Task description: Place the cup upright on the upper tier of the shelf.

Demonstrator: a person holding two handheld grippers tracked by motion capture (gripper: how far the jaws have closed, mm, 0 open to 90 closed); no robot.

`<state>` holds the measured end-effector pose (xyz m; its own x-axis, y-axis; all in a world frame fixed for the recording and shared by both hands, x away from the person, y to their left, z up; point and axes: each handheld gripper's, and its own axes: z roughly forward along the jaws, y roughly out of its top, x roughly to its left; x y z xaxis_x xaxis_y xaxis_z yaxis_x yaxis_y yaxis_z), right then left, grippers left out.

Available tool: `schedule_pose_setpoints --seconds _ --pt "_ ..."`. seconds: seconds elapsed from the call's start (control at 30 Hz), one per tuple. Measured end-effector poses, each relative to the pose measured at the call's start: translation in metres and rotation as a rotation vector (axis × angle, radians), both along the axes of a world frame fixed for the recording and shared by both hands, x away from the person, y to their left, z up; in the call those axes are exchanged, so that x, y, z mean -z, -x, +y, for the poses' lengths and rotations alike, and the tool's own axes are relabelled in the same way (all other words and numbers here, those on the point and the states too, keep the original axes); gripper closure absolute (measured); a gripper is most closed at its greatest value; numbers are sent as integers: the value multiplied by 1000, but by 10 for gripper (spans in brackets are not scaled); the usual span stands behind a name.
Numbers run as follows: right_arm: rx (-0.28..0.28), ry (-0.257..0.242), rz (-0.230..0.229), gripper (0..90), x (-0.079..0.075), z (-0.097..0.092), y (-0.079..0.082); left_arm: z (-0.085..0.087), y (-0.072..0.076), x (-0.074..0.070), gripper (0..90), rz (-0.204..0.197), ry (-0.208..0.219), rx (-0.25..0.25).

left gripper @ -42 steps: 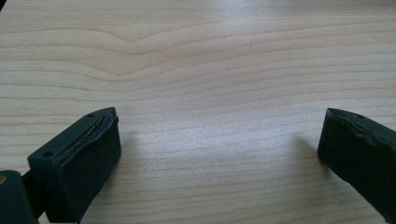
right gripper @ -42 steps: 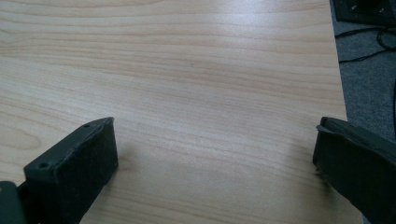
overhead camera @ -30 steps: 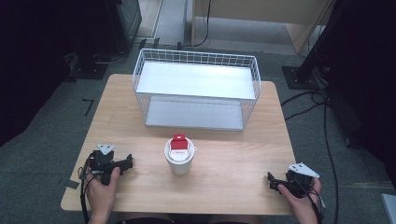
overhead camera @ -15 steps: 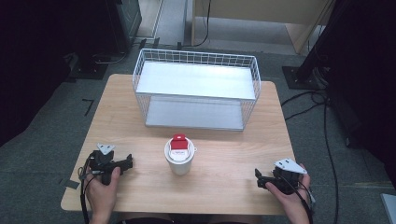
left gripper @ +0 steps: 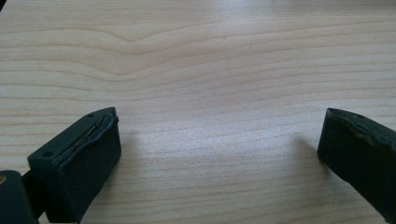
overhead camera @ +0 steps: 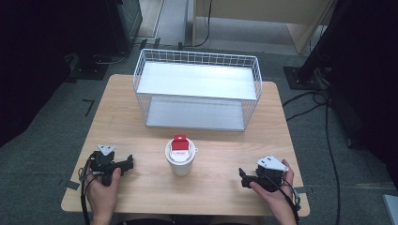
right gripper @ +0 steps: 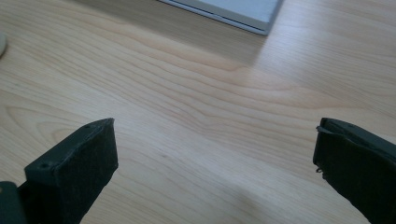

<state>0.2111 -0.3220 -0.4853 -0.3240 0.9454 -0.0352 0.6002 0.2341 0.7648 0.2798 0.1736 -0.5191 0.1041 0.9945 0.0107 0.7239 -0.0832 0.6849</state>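
Both our claws spread, empty: left claw (overhead camera: pixel 127 163), right claw (overhead camera: pixel 242 178); careless reach risks toppling paper cup (overhead camera: pixel 180 161) on table (overhead camera: pixel 141 197)

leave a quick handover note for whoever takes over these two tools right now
Left tool: open, holding nothing, low over the wooden table near its front left.
Right tool: open, holding nothing, near the front right, jaws turned toward the middle.
White cup with a red-and-white item in it: upright at the table's middle front, between the tools, touched by neither.
Wire basket: at the back, its shelves bare.
Done: nothing gripped yet.
Left: probably grasp the cup and handle it; the basket looks the likely place.
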Motion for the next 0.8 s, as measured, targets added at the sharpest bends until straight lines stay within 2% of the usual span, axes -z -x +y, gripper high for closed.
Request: schedule_pose_setpoints --seconds 0.07,0.13,0.47,0.67,0.8 --pt "-25 -2 -7 0 -3 13 -2 0 0 0 0 0 0 0" --pt "-34 -3 -10 0 -4 17 -3 0 0 0 0 0 0 0" --pt "-127 -32 -18 0 -7 58 -12 0 0 0 0 0 0 0" --pt "-158 -76 -24 0 -9 77 -16 0 0 0 0 -1 0 0" --pt "-190 -81 -22 0 -10 92 -19 0 0 0 0 0 0 0"
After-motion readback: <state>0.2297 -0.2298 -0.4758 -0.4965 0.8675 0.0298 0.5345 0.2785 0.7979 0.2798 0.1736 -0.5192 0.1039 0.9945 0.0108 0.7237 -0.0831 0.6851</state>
